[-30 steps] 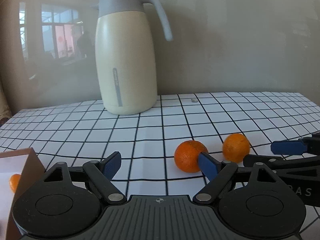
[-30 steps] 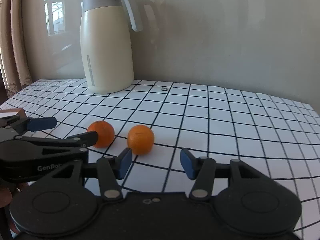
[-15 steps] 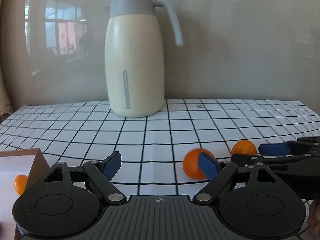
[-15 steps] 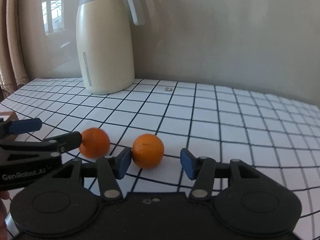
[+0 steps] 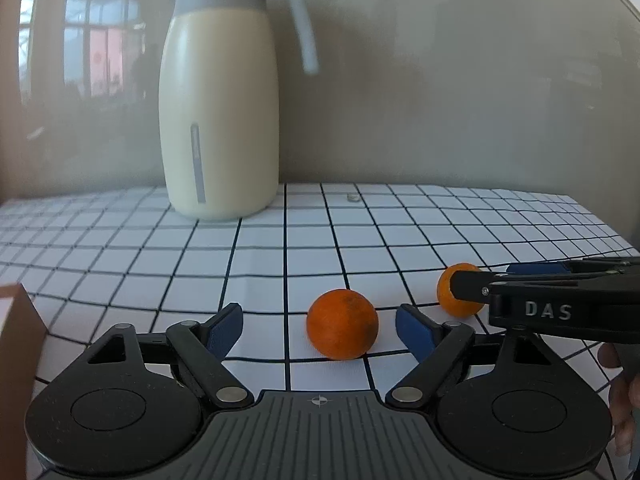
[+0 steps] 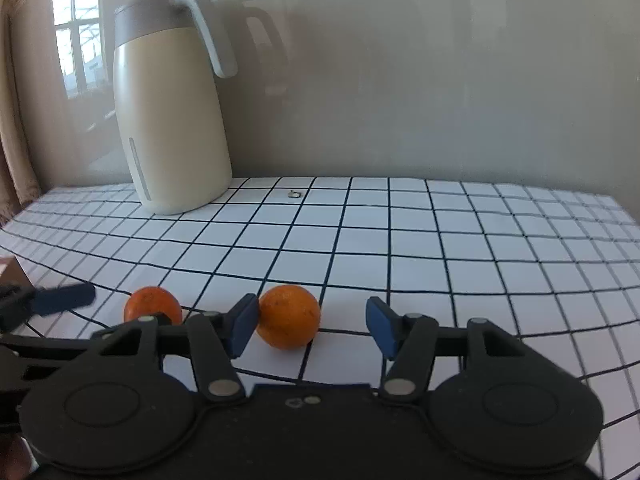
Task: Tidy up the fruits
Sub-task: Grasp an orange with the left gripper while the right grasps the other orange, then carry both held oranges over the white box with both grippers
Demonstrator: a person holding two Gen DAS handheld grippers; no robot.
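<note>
On the gridded tablecloth (image 5: 280, 256) lie two round, dimpled oranges, apart. The left orange (image 5: 342, 324) sits between the closing pads of the left gripper (image 5: 319, 330), untouched. The right orange (image 6: 289, 322) touches one pad of the opening right gripper (image 6: 312, 326), ungripped. Bare cloth spreads rightward to the edge. Only the left view shows a brown box corner (image 5: 18, 344) clearly; a cream jug (image 5: 218, 120) stands at the back.

A tall cream jug (image 5: 219, 120) with a grey lid and a grey handle stands upright at the back of the table, on a white cloth with black grid lines (image 5: 400, 236). Near the jug, on the cloth, lies a small grey thing (image 5: 353, 197), too small to tell.
</note>
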